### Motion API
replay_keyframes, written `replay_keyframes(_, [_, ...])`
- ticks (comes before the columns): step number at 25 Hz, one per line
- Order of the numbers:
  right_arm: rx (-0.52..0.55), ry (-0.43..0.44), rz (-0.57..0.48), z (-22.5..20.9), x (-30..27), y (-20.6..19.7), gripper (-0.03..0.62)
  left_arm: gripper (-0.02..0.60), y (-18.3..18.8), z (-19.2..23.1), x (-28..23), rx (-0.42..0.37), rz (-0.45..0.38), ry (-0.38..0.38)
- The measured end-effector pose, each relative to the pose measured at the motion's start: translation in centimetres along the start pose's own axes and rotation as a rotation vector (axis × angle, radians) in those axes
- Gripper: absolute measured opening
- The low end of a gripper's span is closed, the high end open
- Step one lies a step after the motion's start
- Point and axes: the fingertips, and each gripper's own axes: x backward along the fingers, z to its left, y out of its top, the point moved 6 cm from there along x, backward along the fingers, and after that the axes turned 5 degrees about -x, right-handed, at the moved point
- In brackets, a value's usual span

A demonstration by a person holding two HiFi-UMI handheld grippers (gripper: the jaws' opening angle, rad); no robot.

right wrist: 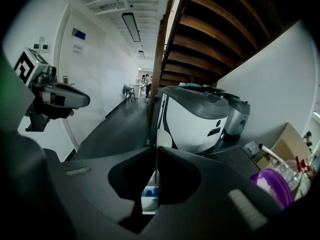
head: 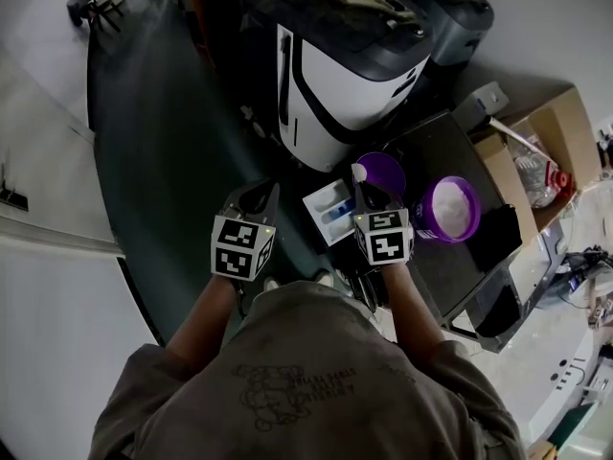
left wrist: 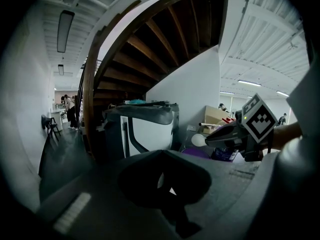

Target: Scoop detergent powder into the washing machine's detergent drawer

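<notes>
Scoop in right claw hangs near lid and drawer.

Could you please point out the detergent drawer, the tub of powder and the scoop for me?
detergent drawer [head: 324, 209]: head view, its white tray.
powder tub [head: 424, 223]: head view, its purple wall.
scoop [head: 359, 172]: head view, its white bowl.

2 washers, 1 det. drawer, 1 pwdr tub, 1 lid, 1 scoop, 2 grippers.
</notes>
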Motion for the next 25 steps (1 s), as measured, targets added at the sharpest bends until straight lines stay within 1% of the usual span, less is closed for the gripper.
replay_keyframes(5, [-0.025, -0.026, -0.048, -1.8, 1.9, 1.6, 0.035, 0.000, 2.0, -0.2, -1.0, -0.031, -0.020, -0.022])
replay_keyframes(12, [-0.101, -0.088, -0.143, -4.8, 5.5, 2.4, 0.035, 0.001, 4.8, -1.4, -2.6, -0.072, -0.058, -0.069])
replay_keyframes(20, [-0.172, -0.164, -0.284, -7.6, 9.8, 3.1, 0.035, 0.001, 8.2, -3.7, -5.1, -0.169, -0.086, -0.145])
replay_keyframes(22, [-0.182, -0.171, -0.297, -8.2, 10.4, 2.9, 0.035, 0.000, 8.9, -4.5, -5.6, -0.181, -0.092, -0.166])
replay_keyframes(25, [-0.205, -0.171, -0.288, -8.9, 10.8, 2.3, 0.035, 0.000, 9.6, -5.6, -6.0, -0.195, -0.097, -0.188])
